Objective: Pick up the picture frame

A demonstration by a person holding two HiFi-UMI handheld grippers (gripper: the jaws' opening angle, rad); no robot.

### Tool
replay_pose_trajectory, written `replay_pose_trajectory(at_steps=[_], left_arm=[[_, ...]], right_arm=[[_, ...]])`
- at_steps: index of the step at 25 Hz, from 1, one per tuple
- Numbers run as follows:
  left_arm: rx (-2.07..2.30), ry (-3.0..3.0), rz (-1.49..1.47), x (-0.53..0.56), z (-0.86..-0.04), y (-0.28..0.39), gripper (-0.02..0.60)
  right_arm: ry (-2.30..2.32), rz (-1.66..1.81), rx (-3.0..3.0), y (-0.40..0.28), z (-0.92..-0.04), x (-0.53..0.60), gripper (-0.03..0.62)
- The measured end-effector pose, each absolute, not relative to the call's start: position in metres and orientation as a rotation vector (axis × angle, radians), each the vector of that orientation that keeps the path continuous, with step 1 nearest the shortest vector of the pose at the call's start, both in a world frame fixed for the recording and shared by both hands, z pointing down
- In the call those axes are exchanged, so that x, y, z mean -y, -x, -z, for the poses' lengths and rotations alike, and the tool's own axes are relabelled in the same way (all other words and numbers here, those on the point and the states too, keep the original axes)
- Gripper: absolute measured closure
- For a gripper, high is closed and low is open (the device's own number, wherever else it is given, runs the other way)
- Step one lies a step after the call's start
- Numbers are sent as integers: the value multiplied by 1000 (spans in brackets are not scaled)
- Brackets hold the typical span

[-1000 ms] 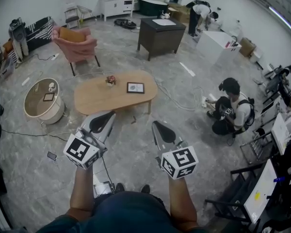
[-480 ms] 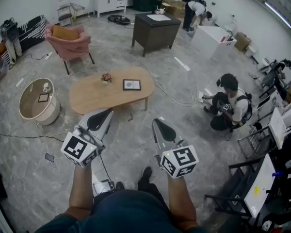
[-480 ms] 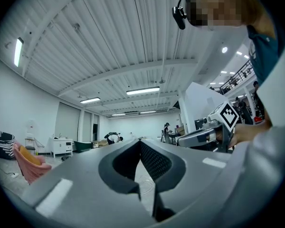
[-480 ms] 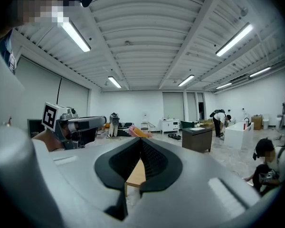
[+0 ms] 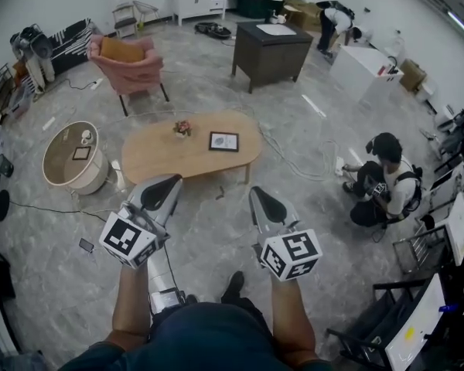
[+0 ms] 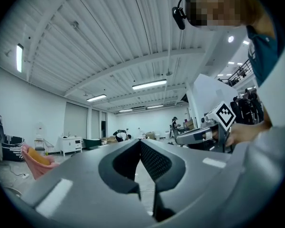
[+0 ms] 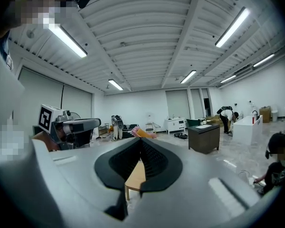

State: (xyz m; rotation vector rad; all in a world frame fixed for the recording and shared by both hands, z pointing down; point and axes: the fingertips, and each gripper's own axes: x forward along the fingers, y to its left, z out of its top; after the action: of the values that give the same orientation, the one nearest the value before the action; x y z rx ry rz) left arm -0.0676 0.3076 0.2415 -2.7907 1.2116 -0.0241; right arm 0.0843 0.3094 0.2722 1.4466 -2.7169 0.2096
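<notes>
The picture frame (image 5: 223, 141), dark-edged with a pale picture, lies flat on the right part of an oval wooden coffee table (image 5: 162, 157), well ahead of both grippers. A small flower pot (image 5: 182, 129) stands beside it on the table. My left gripper (image 5: 172, 179) and right gripper (image 5: 254, 191) are held side by side over the floor, short of the table, both shut with nothing in them. In the right gripper view the jaws (image 7: 141, 140) meet at the tips and the table's edge (image 7: 135, 177) shows below them. The left gripper (image 6: 139, 142) points toward the far wall.
A round side table (image 5: 58, 168) with a small frame and a cup stands at left. A pink armchair (image 5: 131, 64) and a dark cabinet (image 5: 272, 52) stand beyond the table. A person sits on the floor (image 5: 387, 180) at right. Cables run across the floor.
The view has shifted as I step: the table and frame slid slightly right and down in the head view. Both grippers keep their pose and stay shut.
</notes>
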Motion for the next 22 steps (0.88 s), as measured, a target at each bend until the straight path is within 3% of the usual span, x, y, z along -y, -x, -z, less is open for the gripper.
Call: replay_pose_trajectory(at_steps=[22], left_arm=[[-1379,2666,161,-200,-239,-35,586]], right_arm=[[-1246,-267,2873,-179,-277,-176,583]])
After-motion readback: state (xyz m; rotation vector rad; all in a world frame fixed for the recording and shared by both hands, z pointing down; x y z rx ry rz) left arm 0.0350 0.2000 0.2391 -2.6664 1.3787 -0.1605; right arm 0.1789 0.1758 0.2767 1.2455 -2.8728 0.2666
